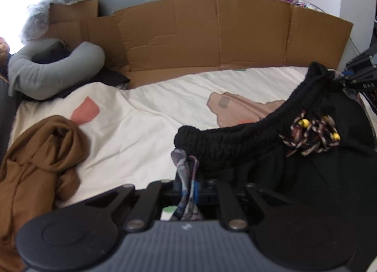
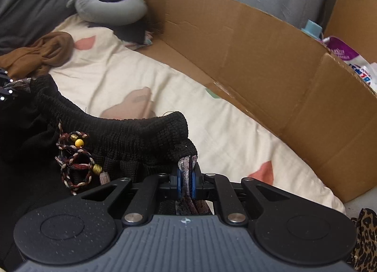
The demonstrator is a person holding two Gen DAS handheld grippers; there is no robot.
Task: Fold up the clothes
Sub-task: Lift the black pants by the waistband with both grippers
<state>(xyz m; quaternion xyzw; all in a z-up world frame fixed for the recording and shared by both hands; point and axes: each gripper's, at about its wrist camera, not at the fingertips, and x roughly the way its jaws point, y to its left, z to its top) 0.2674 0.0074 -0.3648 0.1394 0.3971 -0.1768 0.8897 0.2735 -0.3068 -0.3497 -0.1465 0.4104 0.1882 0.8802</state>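
1. One black garment (image 1: 247, 144) with a ribbed elastic waistband hangs over the bed (image 1: 141, 130), stretched between two tongs.
2. The left tongs (image 1: 188, 187) are clenched on its patterned lining; the right tongs (image 2: 186, 181) pinch the opposite end.
3. A braided cord (image 2: 75, 165) with yellow beads dangles at the waistband (tangled).
4. One crumpled brown garment (image 1: 35, 165) lies on the sheet beside a cardboard wall (image 1: 212, 33).
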